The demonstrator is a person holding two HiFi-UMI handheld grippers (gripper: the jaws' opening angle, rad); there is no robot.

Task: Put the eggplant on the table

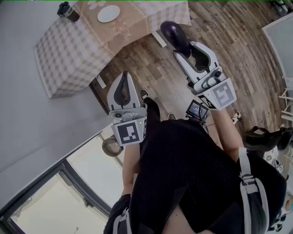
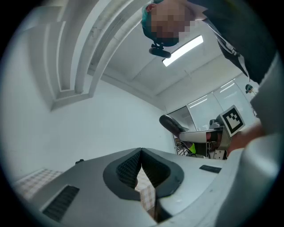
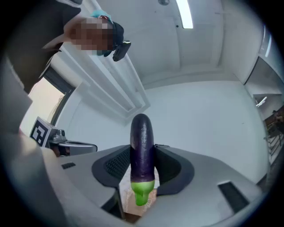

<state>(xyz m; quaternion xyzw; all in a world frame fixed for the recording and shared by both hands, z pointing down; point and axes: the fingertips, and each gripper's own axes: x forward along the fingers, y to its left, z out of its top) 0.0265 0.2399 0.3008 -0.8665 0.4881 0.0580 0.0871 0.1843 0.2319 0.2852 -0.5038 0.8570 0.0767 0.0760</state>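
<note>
A dark purple eggplant with a green stem end sticks out forward between the jaws of my right gripper, which is shut on it and held up over the wooden floor. In the right gripper view the eggplant stands between both ribbed pads. My left gripper is beside it, lower and to the left, shut with nothing in it; its pads meet at the tip. The table, under a checked cloth, stands ahead at the upper left.
On the table are a white plate and a dark cup. A white wall and a window run along the left. A black chair is at the right, with wooden floor between.
</note>
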